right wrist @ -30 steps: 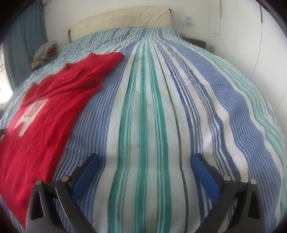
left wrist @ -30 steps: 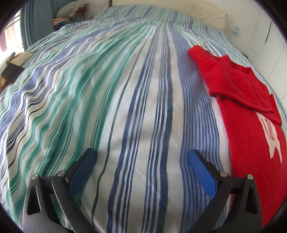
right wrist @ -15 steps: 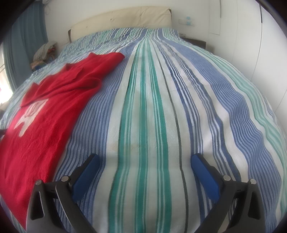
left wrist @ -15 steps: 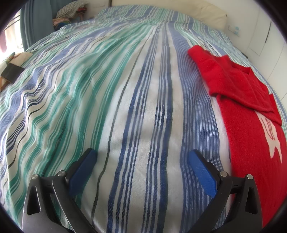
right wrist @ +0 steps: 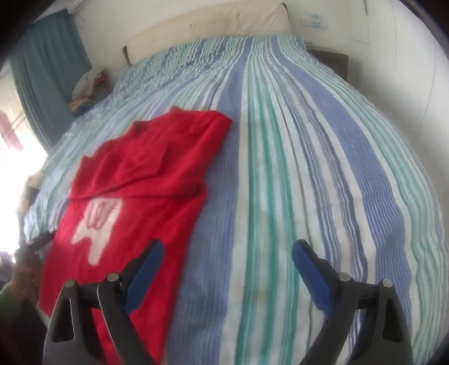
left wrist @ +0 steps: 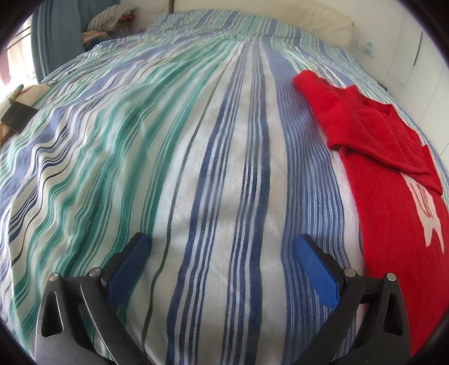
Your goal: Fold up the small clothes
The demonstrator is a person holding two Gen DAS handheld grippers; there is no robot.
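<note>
A small red sweater with a white motif lies flat on the striped bedspread, its sleeves folded across the chest. In the left wrist view it is at the right. In the right wrist view the sweater is at the left and centre-left. My left gripper is open and empty above the bedspread, left of the sweater. My right gripper is open and empty, its left finger over the sweater's right edge.
A cream headboard and white walls stand beyond the bed. A pile of clothes sits by the blue curtain at the far left. A dark object lies at the bed's left edge.
My right gripper has risen and swung left toward the sweater, which now fills more of its view. My left gripper has not moved.
</note>
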